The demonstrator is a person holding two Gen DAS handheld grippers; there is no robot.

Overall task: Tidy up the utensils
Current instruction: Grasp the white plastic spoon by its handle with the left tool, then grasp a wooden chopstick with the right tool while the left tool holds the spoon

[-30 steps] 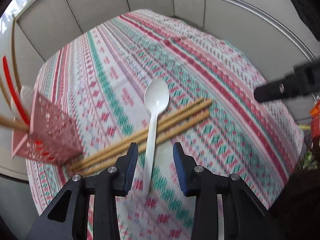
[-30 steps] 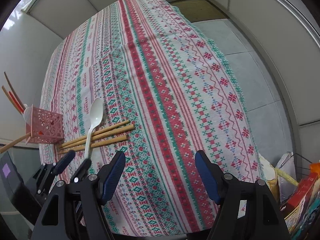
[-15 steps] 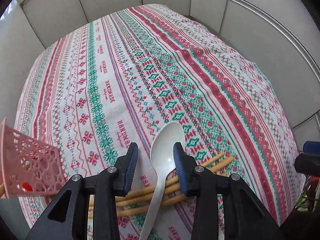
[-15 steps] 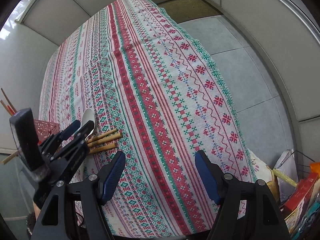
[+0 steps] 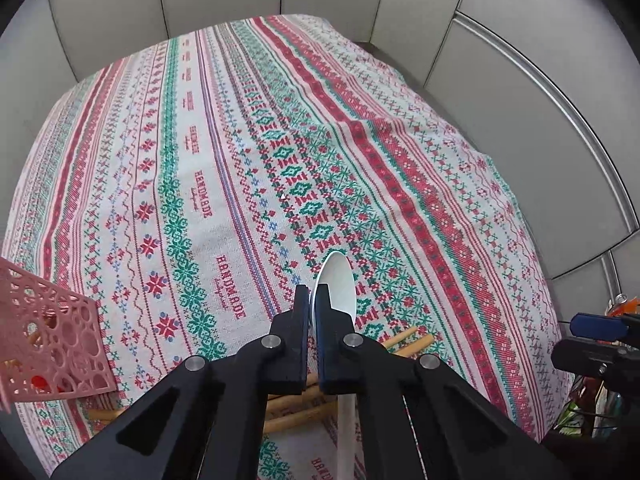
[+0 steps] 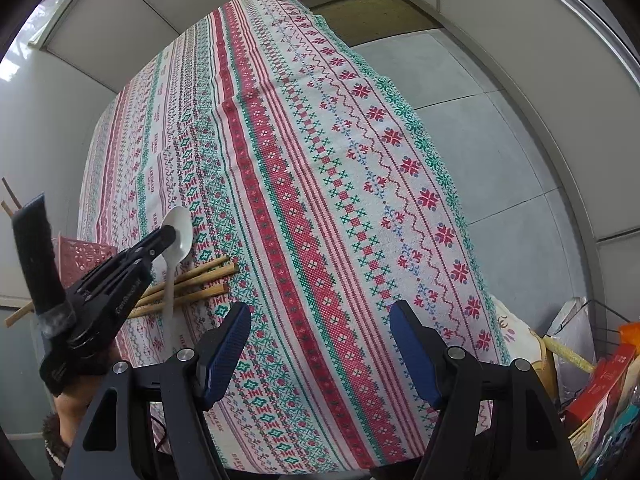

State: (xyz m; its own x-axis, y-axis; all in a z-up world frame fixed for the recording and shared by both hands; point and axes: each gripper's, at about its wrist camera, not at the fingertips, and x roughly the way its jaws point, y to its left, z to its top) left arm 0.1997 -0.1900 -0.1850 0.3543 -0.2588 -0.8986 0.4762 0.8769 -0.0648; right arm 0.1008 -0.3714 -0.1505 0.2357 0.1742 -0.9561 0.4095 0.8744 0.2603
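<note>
Pinching the white spoon [image 5: 335, 284] by the near edge of its bowl, the left gripper [image 5: 311, 300] has just been closing, and its jaws now stand almost together with the thin rim caught between the pads. The spoon's long axis runs roughly along the line the gripper points: the bowl sticks out ahead of the fingertips, and the handle trails back beneath the right-hand finger, crossing over the chopsticks [image 5: 404, 344], which lie crosswise under the gripper on the cloth [image 5: 248, 152]. The pink holder [image 5: 52, 344], perforated and already carrying a few sticks, sits off to the gripper's left and slightly nearer the camera, so the coming carry probably goes sideways that way, with the handle needing to tip down into the opening. The left gripper is far the nearer to both spoon and holder; the right gripper [image 6: 320, 344] hangs well off to the right over bare cloth, its jaws spread wide with nothing between them. On the cloth the word "HANDMADE" is woven repeatedly in red. Small lettering on the left gripper's body, seen from the right wrist, is too blurred to read.
</note>
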